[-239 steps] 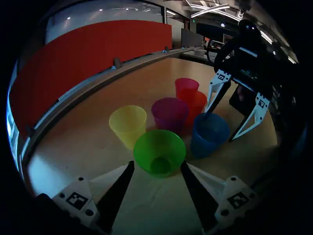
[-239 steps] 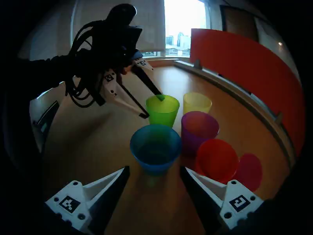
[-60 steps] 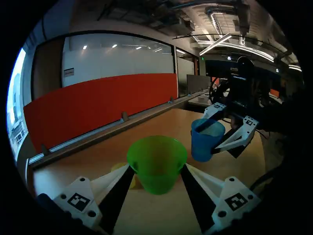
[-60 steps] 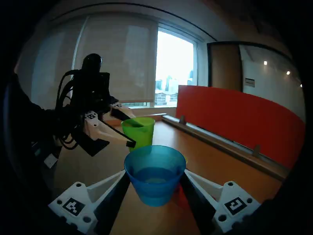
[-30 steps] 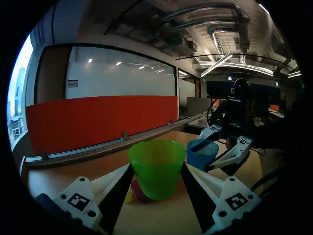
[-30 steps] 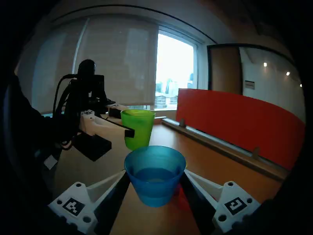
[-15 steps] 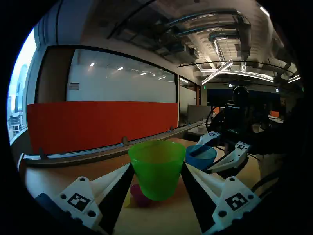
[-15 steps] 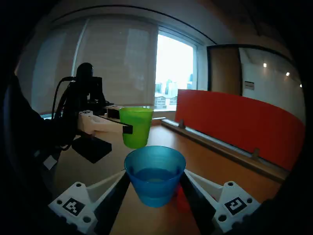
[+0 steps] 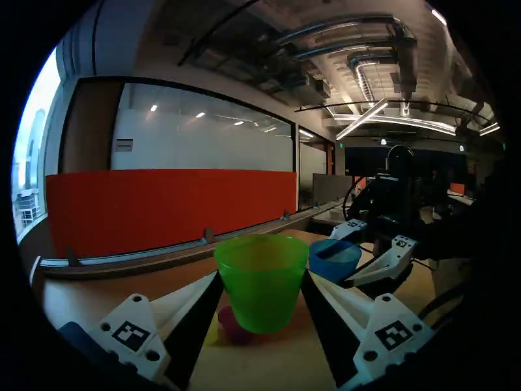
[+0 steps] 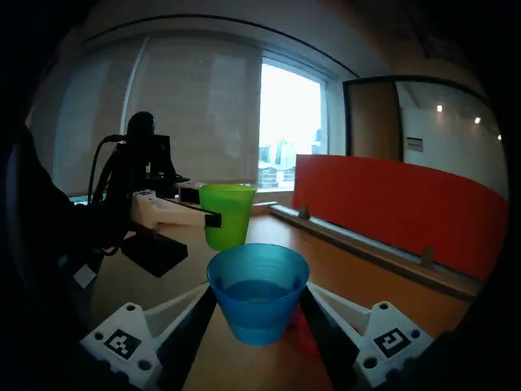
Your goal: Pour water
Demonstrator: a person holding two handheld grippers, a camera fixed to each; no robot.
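The right claw (image 10: 258, 288) clamps the blue cup (image 10: 258, 319), water inside, upright above the bench (image 10: 365, 283); the left claw (image 9: 262, 277) clamps the green cup (image 9: 262, 306) nearby. Bring blue rim over green mouth, then tilt slowly.

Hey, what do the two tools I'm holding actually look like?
The left tool and right tool match: white wedge-shaped finger bases, each bearing a black-and-white square marker, with black tapering inner faces. In the right gripper view, the left tool's dark body carries looping black cables.
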